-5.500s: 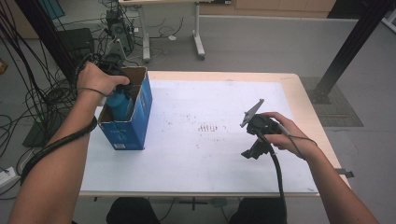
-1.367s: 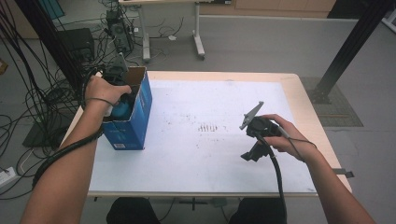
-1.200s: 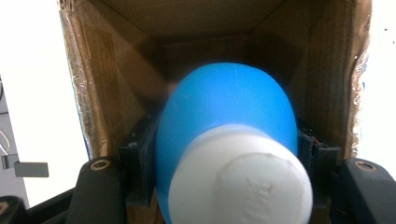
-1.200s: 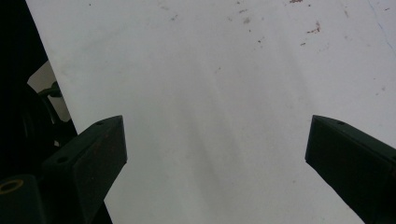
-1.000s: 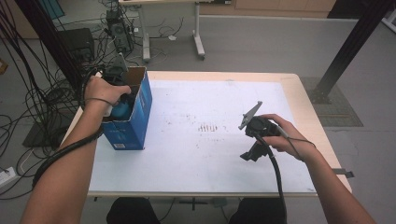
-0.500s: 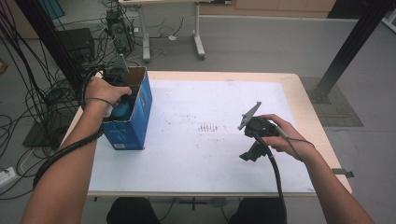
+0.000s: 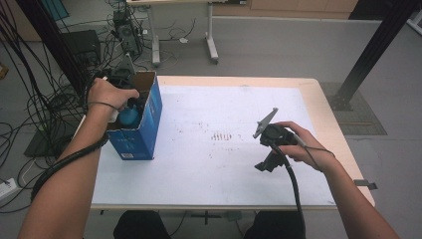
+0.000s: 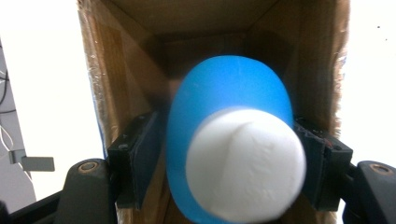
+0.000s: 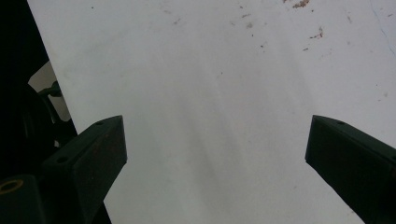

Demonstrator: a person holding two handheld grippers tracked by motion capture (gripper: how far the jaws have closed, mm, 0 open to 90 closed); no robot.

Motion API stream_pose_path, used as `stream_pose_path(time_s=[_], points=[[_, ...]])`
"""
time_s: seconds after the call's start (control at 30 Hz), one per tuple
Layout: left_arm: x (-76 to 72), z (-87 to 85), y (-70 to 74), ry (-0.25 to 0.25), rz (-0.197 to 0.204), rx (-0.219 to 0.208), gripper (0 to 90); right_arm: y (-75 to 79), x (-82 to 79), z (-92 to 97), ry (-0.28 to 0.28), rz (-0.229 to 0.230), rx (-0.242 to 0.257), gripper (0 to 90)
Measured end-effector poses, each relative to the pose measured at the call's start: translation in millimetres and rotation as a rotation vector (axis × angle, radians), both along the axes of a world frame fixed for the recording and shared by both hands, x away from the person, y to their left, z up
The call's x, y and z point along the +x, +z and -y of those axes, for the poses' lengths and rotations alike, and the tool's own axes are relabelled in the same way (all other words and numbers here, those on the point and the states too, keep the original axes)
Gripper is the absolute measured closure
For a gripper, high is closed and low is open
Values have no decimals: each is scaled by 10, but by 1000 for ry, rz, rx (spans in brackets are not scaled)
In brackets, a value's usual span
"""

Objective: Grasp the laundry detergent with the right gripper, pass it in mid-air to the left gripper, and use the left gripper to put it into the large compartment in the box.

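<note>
The blue bottle (image 8: 229, 140) with its white cap (image 8: 246, 165) sits down inside the open cardboard box (image 7: 144, 117) at the left end of the table (image 7: 219, 164), and the left gripper (image 8: 229, 163) reaches into the box's mouth from above with the bottle squarely between its two black jaws. The jaws have just been opening, and in the left gripper view a thin gap seems to show along the bottle's left flank, while on the other side the pad (image 8: 314, 161) sits right against the blue; I would call the grip let go, with the bottle between the jaws. The bottle's long axis runs straight along the gripper's line of sight, cap end towards the camera and the rounded blue body pointing away, down into the brown depth of the box. From the high view a patch of blue bottle (image 7: 128, 117) shows just below the person's left hand (image 7: 108, 94). Well apart, towards the table's right, the right gripper (image 7: 266, 162) hovers low over the bare white tabletop, its jaws spread wide with nothing between them.
</note>
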State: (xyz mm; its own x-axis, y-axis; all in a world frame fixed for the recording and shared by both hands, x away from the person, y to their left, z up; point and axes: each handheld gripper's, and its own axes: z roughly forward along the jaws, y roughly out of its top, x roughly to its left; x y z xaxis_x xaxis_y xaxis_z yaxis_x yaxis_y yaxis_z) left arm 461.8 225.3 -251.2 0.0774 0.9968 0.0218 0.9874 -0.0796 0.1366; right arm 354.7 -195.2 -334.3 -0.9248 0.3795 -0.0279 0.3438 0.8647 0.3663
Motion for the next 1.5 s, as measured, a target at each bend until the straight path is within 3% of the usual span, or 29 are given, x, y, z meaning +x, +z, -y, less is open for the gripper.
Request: stream_pose_path(time_s=[0.33,0.77,0.9,1.17,1.5], points=[[-54,44,275,-15,40,1,259,15,-3,-2,1,3,2,49],[-117,152,626,-35,87,14,128,66,13,16,-8,7,6,49],[-151,226,722,-74,93,-1,55,64,23,11,-4,8,-1,49],[-197,422,916,-134,108,3,50,104,24,-35,6,9,-9,48],[-277,797,996,-235,131,-62,52,117,-19,-57,1,7,-13,48]])
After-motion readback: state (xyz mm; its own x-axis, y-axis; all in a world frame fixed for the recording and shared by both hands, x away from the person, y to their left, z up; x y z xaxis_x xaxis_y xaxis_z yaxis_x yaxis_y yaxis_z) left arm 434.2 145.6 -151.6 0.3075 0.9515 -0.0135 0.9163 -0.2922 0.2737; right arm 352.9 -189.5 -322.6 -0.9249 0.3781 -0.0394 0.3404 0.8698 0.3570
